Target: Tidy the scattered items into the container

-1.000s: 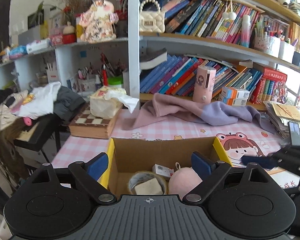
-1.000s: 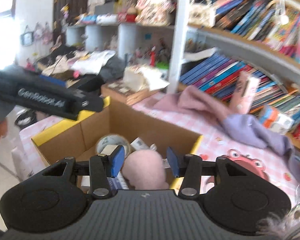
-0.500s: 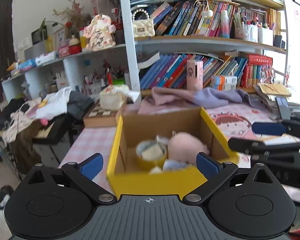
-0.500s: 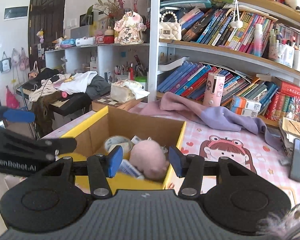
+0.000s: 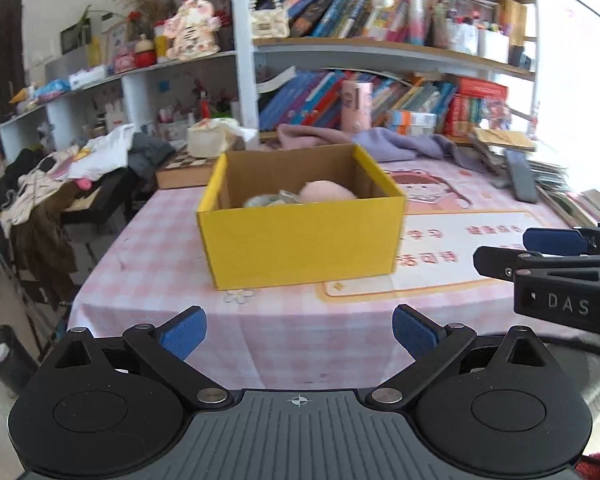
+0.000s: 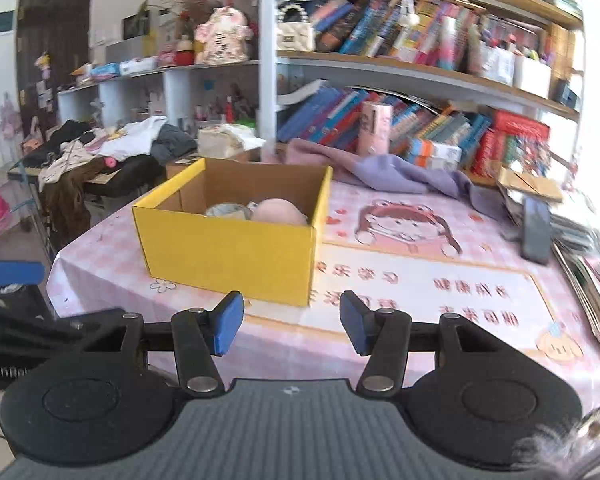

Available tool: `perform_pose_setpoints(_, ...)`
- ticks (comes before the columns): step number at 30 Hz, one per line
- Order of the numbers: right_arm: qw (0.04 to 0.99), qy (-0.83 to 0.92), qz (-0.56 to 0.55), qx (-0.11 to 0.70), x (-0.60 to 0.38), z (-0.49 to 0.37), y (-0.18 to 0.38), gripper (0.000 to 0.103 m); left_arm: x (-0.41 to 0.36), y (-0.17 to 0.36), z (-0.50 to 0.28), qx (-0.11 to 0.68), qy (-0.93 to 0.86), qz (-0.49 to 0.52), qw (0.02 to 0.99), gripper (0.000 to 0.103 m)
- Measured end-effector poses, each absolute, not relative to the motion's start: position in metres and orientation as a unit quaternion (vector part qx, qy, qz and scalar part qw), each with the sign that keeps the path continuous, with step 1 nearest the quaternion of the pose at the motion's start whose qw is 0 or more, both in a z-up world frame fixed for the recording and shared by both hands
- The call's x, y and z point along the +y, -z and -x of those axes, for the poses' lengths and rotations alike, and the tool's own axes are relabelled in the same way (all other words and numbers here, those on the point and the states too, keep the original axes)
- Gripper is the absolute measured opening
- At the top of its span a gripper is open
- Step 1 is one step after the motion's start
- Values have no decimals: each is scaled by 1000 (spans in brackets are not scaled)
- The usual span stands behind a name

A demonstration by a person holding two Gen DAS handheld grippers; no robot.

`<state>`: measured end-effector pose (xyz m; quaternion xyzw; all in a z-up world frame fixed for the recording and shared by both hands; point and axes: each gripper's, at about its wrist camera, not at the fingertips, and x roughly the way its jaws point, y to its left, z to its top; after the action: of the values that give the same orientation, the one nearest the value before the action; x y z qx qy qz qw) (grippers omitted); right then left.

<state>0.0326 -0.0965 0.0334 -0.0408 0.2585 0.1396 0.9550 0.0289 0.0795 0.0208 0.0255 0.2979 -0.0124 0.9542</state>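
On the pink checked tablecloth (image 5: 172,240) stands the yellow cardboard box (image 5: 304,240), well apart from both grippers and beyond their fingertips. From the left wrist it sits at 12 o'clock of the left gripper (image 5: 298,330); from the right wrist it lies toward 11 o'clock of the right gripper (image 6: 292,322). Inside the box rest a pink round plush (image 6: 280,212) and, just beside it at 9 o'clock, a roll of tape (image 6: 228,210); smaller pieces between them are too blurred to name.

Both grippers are released, with nothing between the blue pads. The left jaws are spread wide; the right jaws, narrower, have just been opening.

The left wrist view shows the right gripper from the side at 3 o'clock, its blue pad and a "DAS" label. The right wrist view instead shows the left gripper at 9 o'clock, and more of the cartoon-girl mat (image 6: 404,224) and dark phone (image 6: 536,232) at 2 o'clock of the box.
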Motion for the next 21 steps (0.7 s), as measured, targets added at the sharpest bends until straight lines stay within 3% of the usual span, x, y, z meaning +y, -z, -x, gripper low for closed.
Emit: perform_pose_setpoints(21, 949, -98, 40, 297, -123, 16, -26, 62, 61, -16, 5, 294, 18, -35, 955, 103)
